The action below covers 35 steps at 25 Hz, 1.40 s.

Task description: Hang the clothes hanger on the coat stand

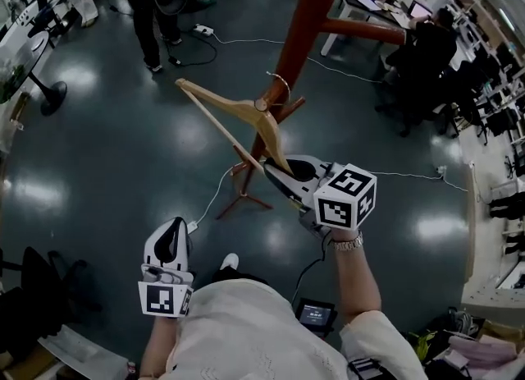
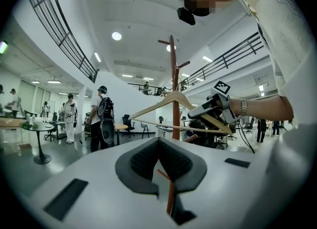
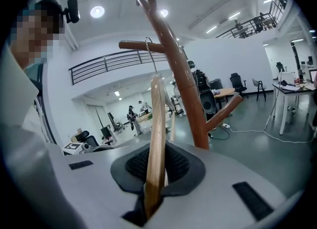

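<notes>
A wooden clothes hanger (image 1: 230, 112) with a wire hook (image 1: 281, 83) hangs in the air beside the brown coat stand (image 1: 308, 17). My right gripper (image 1: 283, 171) is shut on the end of one hanger arm (image 3: 157, 139), which runs up between its pads. In the right gripper view the hook (image 3: 148, 50) curves over a horizontal peg (image 3: 133, 45) of the stand (image 3: 183, 84); I cannot tell whether it rests on it. My left gripper (image 1: 171, 235) hangs low by my body, shut and holding nothing. Its own view shows the hanger (image 2: 168, 102), the stand (image 2: 173, 74) and the right gripper (image 2: 210, 108) ahead.
The stand's legs (image 1: 242, 198) spread on the dark floor right in front of me. White cables (image 1: 394, 176) and a power strip (image 1: 203, 31) lie on the floor. A person (image 1: 152, 9) stands at the far left, and another (image 1: 426, 50) sits at desks on the right.
</notes>
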Each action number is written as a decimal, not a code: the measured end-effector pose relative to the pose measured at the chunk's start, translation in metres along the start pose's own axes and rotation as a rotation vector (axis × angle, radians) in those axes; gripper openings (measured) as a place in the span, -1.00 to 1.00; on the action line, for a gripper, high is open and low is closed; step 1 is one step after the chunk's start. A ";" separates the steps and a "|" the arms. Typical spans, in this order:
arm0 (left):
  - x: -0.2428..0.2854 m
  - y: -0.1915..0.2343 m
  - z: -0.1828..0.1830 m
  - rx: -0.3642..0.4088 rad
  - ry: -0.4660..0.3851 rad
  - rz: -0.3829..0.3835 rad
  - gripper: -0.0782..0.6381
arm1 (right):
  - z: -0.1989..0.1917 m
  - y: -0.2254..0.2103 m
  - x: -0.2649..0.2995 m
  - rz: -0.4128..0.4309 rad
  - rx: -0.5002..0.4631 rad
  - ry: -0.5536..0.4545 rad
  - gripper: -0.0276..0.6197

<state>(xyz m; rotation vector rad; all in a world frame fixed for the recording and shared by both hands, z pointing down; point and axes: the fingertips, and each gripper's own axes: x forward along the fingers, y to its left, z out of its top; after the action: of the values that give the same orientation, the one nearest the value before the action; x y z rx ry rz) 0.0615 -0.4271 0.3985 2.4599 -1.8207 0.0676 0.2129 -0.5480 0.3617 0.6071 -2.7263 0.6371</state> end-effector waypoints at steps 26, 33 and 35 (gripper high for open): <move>-0.009 0.011 -0.021 0.023 0.055 -0.024 -0.75 | 0.006 -0.026 0.002 -0.170 -0.052 -0.097 -0.68; -0.030 0.018 -0.022 0.018 0.042 -0.044 -0.75 | 0.016 -0.017 -0.019 -0.262 -0.093 -0.179 -0.52; -0.037 0.019 -0.024 0.017 0.041 -0.052 -0.75 | 0.019 -0.010 -0.027 -0.288 -0.107 -0.207 -0.52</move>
<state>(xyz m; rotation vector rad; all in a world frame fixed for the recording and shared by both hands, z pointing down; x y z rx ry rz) 0.0326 -0.3950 0.4196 2.4958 -1.7465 0.1296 0.2380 -0.5560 0.3398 1.0654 -2.7562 0.3740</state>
